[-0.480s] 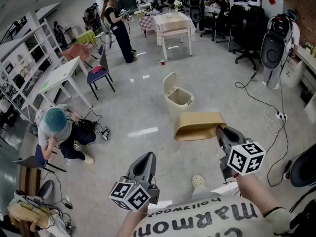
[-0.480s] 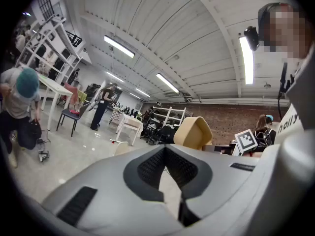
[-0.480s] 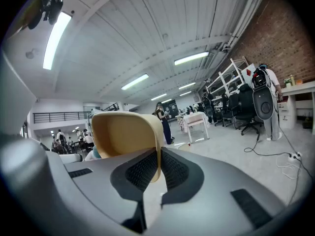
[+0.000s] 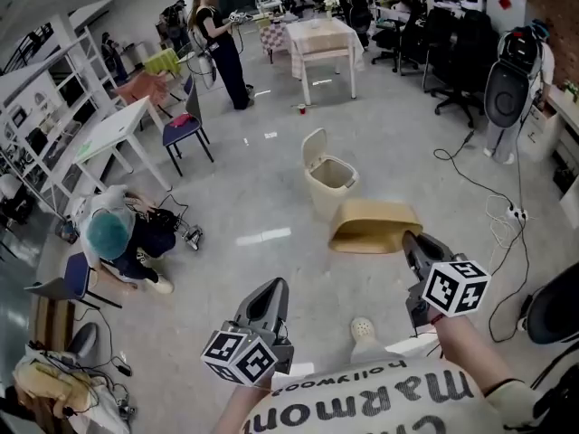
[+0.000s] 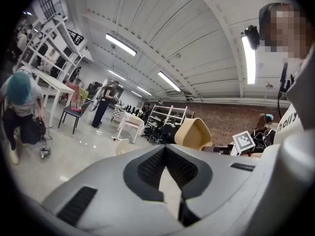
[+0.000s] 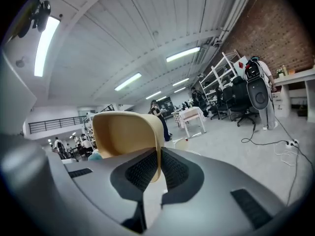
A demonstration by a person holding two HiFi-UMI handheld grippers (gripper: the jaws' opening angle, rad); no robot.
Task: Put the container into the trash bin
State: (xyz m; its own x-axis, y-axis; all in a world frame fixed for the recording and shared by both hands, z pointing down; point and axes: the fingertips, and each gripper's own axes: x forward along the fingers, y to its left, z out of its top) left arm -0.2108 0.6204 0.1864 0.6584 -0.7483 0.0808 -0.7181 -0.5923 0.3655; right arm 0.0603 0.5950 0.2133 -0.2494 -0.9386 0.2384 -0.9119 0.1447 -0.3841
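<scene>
Nearest the camera, the left gripper (image 4: 270, 287) is held low above the grey floor (image 4: 271, 206), well short of the trash bin (image 4: 331, 182) and to its left; its jaws are clenched together with nothing between them. In the left gripper view the same gripper (image 5: 165, 150) points across the room, with the bin (image 5: 120, 145) small beyond its tips. To the right, the right gripper (image 4: 409, 239) is clamped on one wall of the tan container (image 4: 374, 226), the jaws pressed onto that thin wall from both sides, as the right gripper view shows at the gripper (image 6: 158, 167) and the container (image 6: 125, 132). The container is carried in the air, lying on its side, on the near side of the trash bin and slightly right of it, not over the opening. The cream bin stands on the floor with its lid (image 4: 314, 146) tipped up. Well left of the bin, a crouching person in a teal cap (image 4: 113, 242) bends over black gear on the floor. Behind and left of the bin stands a blue chair (image 4: 185, 134) beside a white table (image 4: 113, 138). Farther back from the bin are a second white table (image 4: 321, 36) and a standing person in dark clothes (image 4: 217, 39); black office chairs (image 4: 452, 48) line the far right
</scene>
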